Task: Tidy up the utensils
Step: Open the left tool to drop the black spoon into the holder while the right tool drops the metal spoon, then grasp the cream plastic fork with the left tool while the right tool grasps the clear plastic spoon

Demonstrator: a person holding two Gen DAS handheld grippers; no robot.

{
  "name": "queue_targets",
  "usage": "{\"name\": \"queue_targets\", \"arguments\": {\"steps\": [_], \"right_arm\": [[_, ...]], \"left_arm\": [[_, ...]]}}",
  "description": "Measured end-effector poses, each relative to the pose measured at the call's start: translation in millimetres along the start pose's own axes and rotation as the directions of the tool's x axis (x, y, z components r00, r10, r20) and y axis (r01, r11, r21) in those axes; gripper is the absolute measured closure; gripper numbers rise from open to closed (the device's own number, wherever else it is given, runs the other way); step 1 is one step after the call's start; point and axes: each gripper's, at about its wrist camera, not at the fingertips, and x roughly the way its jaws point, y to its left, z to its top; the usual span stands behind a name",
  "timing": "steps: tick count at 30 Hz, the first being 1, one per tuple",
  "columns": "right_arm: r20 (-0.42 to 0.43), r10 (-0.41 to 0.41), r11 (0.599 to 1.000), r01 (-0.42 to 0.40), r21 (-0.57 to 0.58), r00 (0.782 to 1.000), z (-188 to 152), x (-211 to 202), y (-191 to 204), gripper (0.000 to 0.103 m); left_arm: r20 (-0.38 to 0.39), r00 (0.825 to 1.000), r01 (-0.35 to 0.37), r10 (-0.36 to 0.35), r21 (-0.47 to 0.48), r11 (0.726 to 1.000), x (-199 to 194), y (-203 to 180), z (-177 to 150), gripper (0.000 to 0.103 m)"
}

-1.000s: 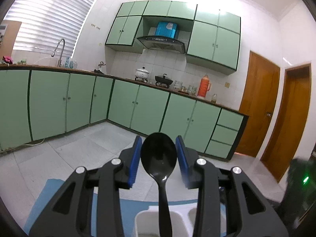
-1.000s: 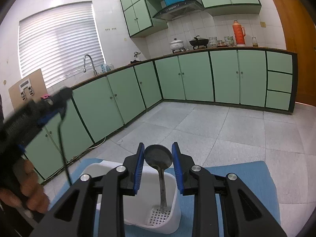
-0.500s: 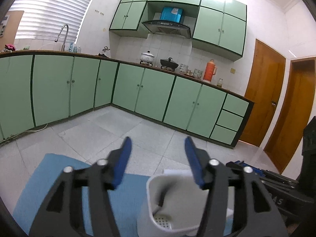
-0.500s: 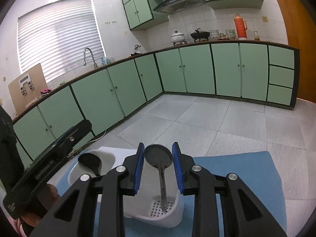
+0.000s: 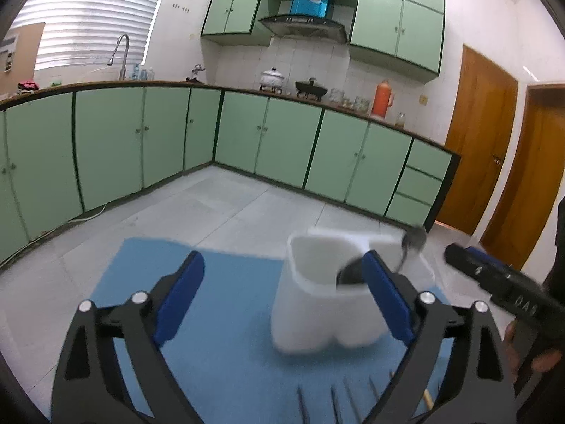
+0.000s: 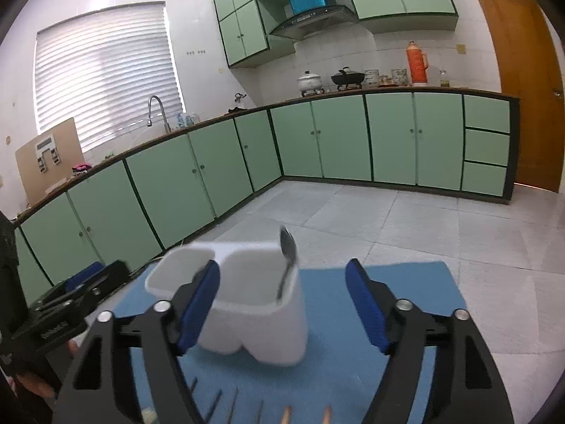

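Note:
A white two-compartment utensil holder stands on a blue mat. A black spoon sits in its nearer compartment in the left wrist view. A grey metal spoon leans in the other compartment. My left gripper is open and empty, just in front of the holder. My right gripper is open and empty, with the holder between its fingers' lines. Each gripper shows in the other's view, the right and the left.
Several utensils lie on the mat near the bottom edge: dark fork tines and wooden-tipped sticks. Grey tiled floor surrounds the mat. Green cabinets line the far walls.
Both grippers opened and let go of their spoons, which now rest in the holder. Both grippers pulled back from the holder and the views tilted down.

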Motion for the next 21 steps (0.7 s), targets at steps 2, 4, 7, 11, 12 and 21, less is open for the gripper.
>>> {"name": "queue_targets", "arguments": {"steps": [2,4,7,11,12,21], "right_arm": [[-0.012,-0.012,1.000,0.012,-0.009,1.000,-9,-13,-2,0.022],[-0.027,-0.028,1.000,0.027,-0.013,0.999,-21,-27,-6,0.021],[-0.052,-0.039,0.999,0.039,0.013,0.998,-43,-47,-14,0.021],[-0.090,-0.069,0.997,0.073,0.036,0.994,-69,-68,-24,0.021],[-0.099,-0.079,0.996,0.083,0.040,0.992,-75,-73,-26,0.022],[-0.162,-0.115,0.988,0.129,0.080,0.980,-107,-89,-46,0.029]], "left_arm": [[-0.033,0.999,-0.026,0.026,0.018,1.000,-15,3,-14,0.012],[-0.077,0.996,-0.044,0.046,0.031,0.999,-25,6,-28,0.012],[-0.155,0.985,-0.069,0.073,0.030,0.997,-37,12,-53,0.012],[-0.256,0.958,-0.121,0.128,0.042,0.992,-43,15,-86,0.012],[-0.270,0.953,-0.132,0.140,0.047,0.990,-44,16,-91,0.012],[-0.373,0.912,-0.160,0.170,0.058,0.985,-28,26,-119,0.027]]}}
